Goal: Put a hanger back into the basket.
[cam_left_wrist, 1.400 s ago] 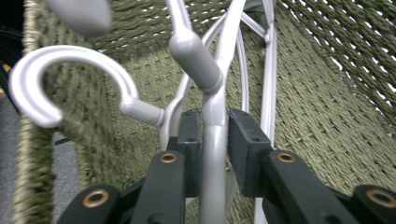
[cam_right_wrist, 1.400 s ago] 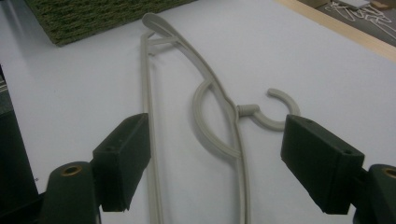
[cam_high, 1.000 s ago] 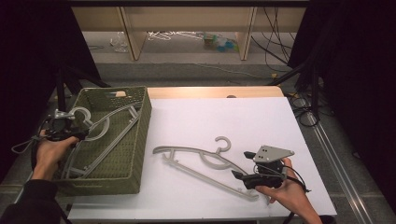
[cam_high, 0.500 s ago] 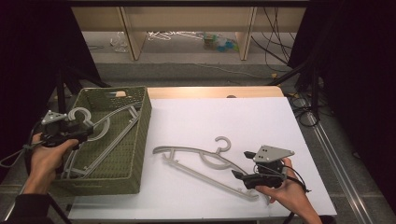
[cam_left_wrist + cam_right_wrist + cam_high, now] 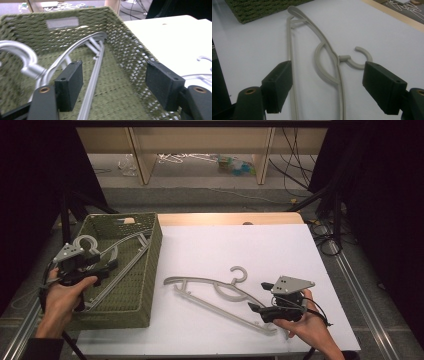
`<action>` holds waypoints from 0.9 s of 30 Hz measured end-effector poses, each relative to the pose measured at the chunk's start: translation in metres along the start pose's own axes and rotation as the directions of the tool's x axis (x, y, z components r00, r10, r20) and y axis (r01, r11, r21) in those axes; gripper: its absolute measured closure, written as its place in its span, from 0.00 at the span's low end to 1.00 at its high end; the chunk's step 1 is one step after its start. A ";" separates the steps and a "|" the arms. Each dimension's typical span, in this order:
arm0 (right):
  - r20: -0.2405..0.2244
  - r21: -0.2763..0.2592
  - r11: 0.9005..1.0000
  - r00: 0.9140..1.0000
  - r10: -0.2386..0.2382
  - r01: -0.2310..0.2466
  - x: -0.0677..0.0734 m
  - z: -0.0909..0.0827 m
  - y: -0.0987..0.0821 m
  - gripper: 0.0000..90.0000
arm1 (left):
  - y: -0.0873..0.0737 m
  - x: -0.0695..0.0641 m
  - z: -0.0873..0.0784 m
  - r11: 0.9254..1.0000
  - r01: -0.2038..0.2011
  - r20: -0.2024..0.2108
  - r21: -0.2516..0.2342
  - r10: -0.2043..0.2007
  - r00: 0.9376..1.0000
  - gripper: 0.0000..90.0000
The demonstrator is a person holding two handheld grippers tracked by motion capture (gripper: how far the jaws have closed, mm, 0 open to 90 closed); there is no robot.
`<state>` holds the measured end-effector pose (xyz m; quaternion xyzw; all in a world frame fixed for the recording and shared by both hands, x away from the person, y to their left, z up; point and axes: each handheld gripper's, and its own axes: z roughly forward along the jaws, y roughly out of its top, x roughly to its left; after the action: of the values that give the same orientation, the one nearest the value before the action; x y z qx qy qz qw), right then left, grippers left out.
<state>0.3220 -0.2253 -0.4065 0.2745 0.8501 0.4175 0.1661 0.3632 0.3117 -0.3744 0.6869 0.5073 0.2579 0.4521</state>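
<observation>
white table surface spans the work area, with a pale wooden edge at its far side and dark floor beyond.

item 1: green woven rectangular basket stands at the table's left end. a grey plastic clothes hanger lies inside it, leaning tilted, its hook toward the near-left corner; in the left gripper view the same hanger runs along the basket floor and up to the far wall.

item 2: left gripper, held in the person's left hand, sits over the basket's near-left portion. in its own view the left gripper has both jaws spread wide apart with nothing between them; the hanger's hook sits just left of the left jaw, and whether they touch cannot be told.

item 3: a second grey plastic clothes hanger lies flat on the white surface, right of the basket and apart from it, hook pointing away from the person.

item 4: right gripper, in the right hand, rests at that hanger's near-right end. in its own view the right gripper stands open, jaws wide, with the flat hanger lying ahead and between them, ungripped.
</observation>
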 end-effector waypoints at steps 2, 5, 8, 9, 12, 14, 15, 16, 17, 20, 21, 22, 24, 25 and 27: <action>0.004 -0.004 1.000 1.000 -0.006 0.006 -0.001 0.000 0.000 0.28 | 0.001 -0.007 0.001 1.000 -0.019 0.017 -0.002 0.019 1.000 0.32; 0.000 -0.001 1.000 1.000 0.000 0.000 0.000 0.000 0.000 0.28 | 0.002 -0.016 0.003 0.999 -0.037 0.034 -0.013 0.038 0.999 0.31; -0.002 0.000 1.000 1.000 -0.001 0.001 0.000 0.001 -0.001 0.28 | 0.004 -0.024 0.003 0.998 -0.053 0.057 -0.024 0.055 0.997 0.29; -0.006 0.005 1.000 1.000 0.004 -0.004 0.000 0.001 -0.001 0.28 | 0.005 -0.027 0.002 0.998 -0.054 0.063 -0.032 0.056 0.996 0.28; -0.004 0.003 1.000 1.000 0.000 0.000 0.000 0.001 -0.001 0.28 | 0.007 -0.035 0.002 0.997 -0.065 0.084 -0.030 0.067 0.994 0.25; -0.004 0.004 1.000 1.000 0.002 -0.002 0.000 0.001 -0.001 0.28 | 0.008 -0.042 0.001 0.996 -0.075 0.099 -0.041 0.079 0.992 0.24; -0.007 0.005 1.000 1.000 0.001 -0.001 0.000 0.002 -0.001 0.28 | 0.008 -0.045 0.001 0.996 -0.079 0.113 -0.045 0.083 0.990 0.22; -0.011 0.007 1.000 1.000 0.003 -0.003 0.000 0.002 -0.001 0.28 | 0.009 -0.048 0.001 0.995 -0.081 0.122 -0.049 0.087 0.989 0.22; -0.011 0.008 1.000 1.000 0.002 -0.002 0.000 0.002 -0.001 0.28 | 0.009 -0.052 0.000 0.995 -0.087 0.131 -0.055 0.093 0.987 0.22; -0.009 0.009 1.000 1.000 0.003 -0.003 0.000 0.003 -0.002 0.27 | 0.008 -0.065 0.001 0.993 -0.100 0.158 -0.065 0.109 0.981 0.20; -0.010 0.008 1.000 1.000 0.003 -0.003 0.000 0.003 -0.002 0.27 | 0.007 -0.070 0.001 0.992 -0.100 0.164 -0.072 0.111 0.980 0.19; -0.008 0.007 1.000 1.000 0.002 -0.002 0.000 0.003 -0.002 0.26 | 0.007 -0.073 0.001 0.991 -0.110 0.167 -0.082 0.122 0.978 0.19; -0.003 0.005 1.000 1.000 0.002 -0.002 0.000 0.003 -0.002 0.25 | 0.005 -0.083 0.001 0.989 -0.122 0.178 -0.083 0.135 0.975 0.19; -0.004 0.003 1.000 1.000 0.001 -0.001 0.000 0.003 -0.002 0.25 | 0.004 -0.089 0.002 0.986 -0.138 0.198 -0.092 0.154 0.968 0.19; 0.000 0.000 1.000 1.000 0.005 -0.005 -0.001 0.003 -0.002 0.24 | 0.001 -0.100 0.002 0.985 -0.138 0.217 -0.103 0.158 0.963 0.19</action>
<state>0.3236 -0.2252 -0.4098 0.2764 0.8496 0.4178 0.1650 0.3305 0.2177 -0.3638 0.7273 0.3886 0.2335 0.5153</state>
